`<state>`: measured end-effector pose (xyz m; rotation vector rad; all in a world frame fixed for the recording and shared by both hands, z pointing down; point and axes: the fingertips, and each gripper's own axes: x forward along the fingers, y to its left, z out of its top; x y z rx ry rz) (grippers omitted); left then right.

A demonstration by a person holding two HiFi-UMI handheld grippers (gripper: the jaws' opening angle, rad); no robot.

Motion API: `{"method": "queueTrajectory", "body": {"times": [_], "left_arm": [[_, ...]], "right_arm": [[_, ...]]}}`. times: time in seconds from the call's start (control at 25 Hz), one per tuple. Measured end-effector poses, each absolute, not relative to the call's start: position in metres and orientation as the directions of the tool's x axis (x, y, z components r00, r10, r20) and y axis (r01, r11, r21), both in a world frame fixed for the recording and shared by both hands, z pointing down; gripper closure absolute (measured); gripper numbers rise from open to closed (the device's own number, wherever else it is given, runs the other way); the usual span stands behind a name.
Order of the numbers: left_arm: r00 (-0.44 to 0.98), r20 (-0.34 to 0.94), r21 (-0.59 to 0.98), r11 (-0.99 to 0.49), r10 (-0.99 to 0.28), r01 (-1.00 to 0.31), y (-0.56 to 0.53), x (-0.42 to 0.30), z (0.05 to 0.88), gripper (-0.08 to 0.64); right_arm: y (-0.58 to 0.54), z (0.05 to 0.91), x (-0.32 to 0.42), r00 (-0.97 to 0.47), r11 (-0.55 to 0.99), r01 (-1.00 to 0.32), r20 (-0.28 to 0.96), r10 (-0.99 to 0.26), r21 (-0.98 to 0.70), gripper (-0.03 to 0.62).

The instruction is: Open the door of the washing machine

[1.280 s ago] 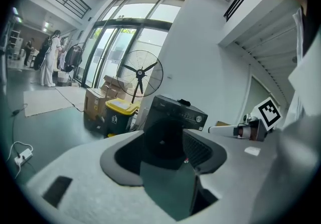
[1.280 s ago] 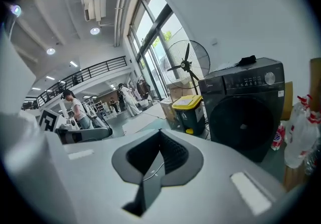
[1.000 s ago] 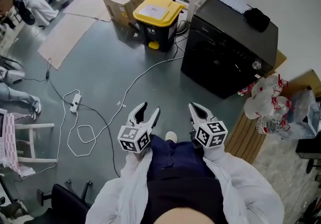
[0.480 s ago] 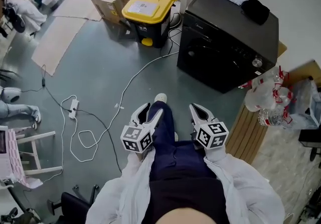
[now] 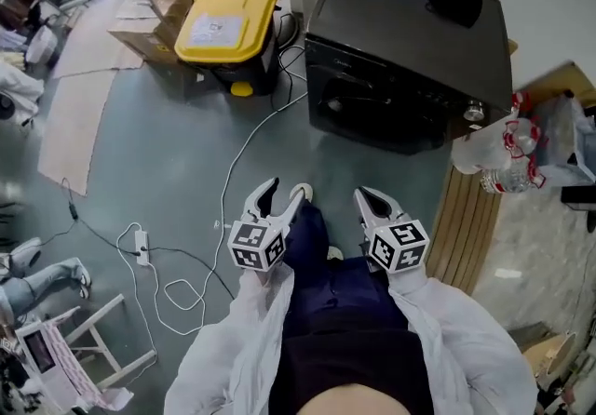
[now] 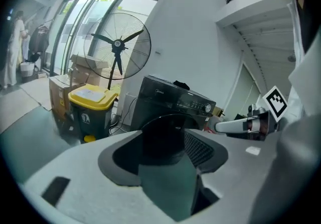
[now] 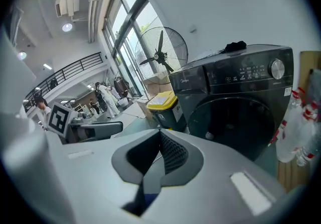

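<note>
Lower centre, my left gripper (image 5: 282, 193) has just been opening, empty; the right gripper (image 5: 370, 197) seems closed on nothing. The washing machine (image 5: 410, 41) sits in the upper right.

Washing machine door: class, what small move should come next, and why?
Probably carry the left tongs forward to the edge of the washing machine door: it is shut, the tongs hang short of it, and their jaws have just been opening with nothing between them.
</note>
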<state>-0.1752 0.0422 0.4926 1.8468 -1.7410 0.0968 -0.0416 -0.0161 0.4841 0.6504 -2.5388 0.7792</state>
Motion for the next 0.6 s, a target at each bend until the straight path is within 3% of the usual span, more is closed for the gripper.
{"method": "queueTrajectory", "body": {"times": [0.6], "left_arm": [[0.509,0.563,0.32,-0.397,-0.65,-0.86,-0.156,-0.204,0.583,0.31]], "right_arm": [[-0.137,0.515,-0.081,-0.665,0.515,-0.743,0.555,-0.5,-0.427,0.584]]}}
